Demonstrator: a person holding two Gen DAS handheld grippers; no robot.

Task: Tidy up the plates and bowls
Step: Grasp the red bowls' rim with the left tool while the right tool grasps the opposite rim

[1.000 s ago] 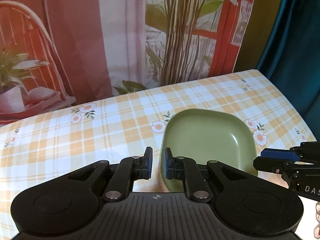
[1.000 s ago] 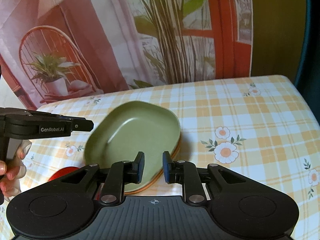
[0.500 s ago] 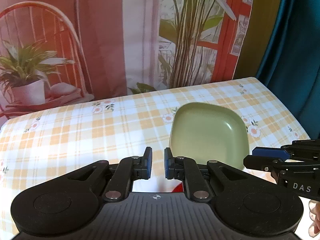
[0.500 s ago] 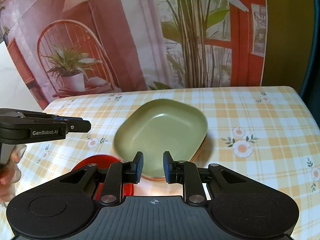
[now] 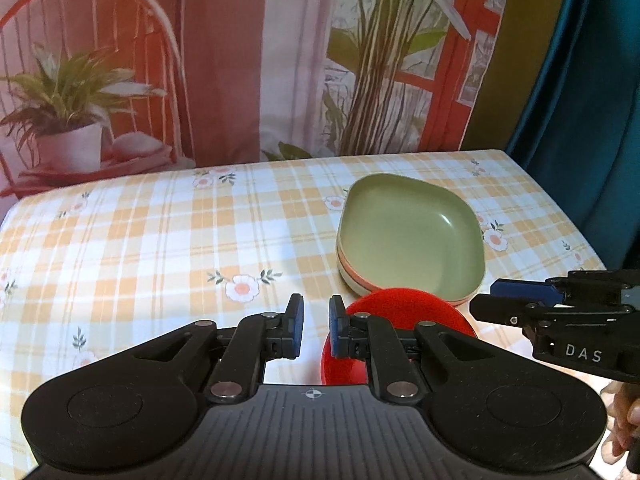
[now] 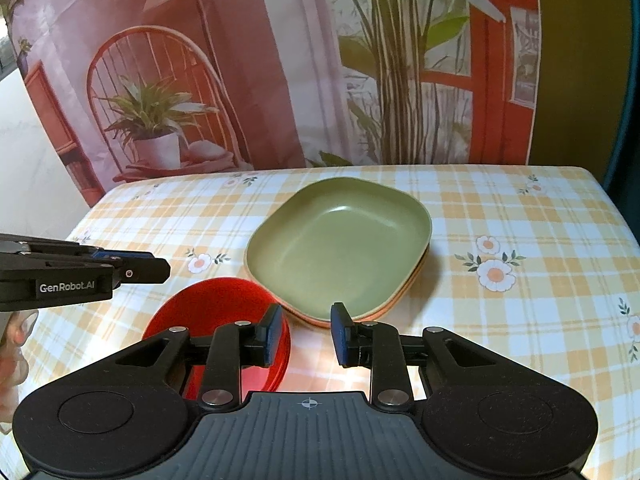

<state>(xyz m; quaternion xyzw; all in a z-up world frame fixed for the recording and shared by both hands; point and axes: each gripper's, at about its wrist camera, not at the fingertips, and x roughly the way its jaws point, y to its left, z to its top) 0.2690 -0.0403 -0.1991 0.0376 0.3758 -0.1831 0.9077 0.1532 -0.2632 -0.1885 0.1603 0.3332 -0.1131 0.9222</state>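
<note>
A green square plate [image 5: 410,236] [image 6: 340,244] tops a short stack of plates, with orange and cream rims showing beneath it. A red bowl [image 5: 400,320] [image 6: 216,312] sits on the table just in front of the stack. My left gripper [image 5: 316,330] is empty, its jaws a narrow gap apart, left of the red bowl and above the table. My right gripper [image 6: 305,334] is open and empty, over the gap between the bowl and the stack. Each gripper shows at the edge of the other's view.
The table has a yellow checked cloth [image 5: 160,240] with flowers. A printed backdrop [image 6: 240,80] hangs behind it. A dark teal curtain [image 5: 592,100] stands at the right. The table's right edge [image 6: 616,208] is near the plates.
Both grippers have pulled back and up from the plate stack. The red bowl has come into view. The right gripper's jaws have opened wider.
</note>
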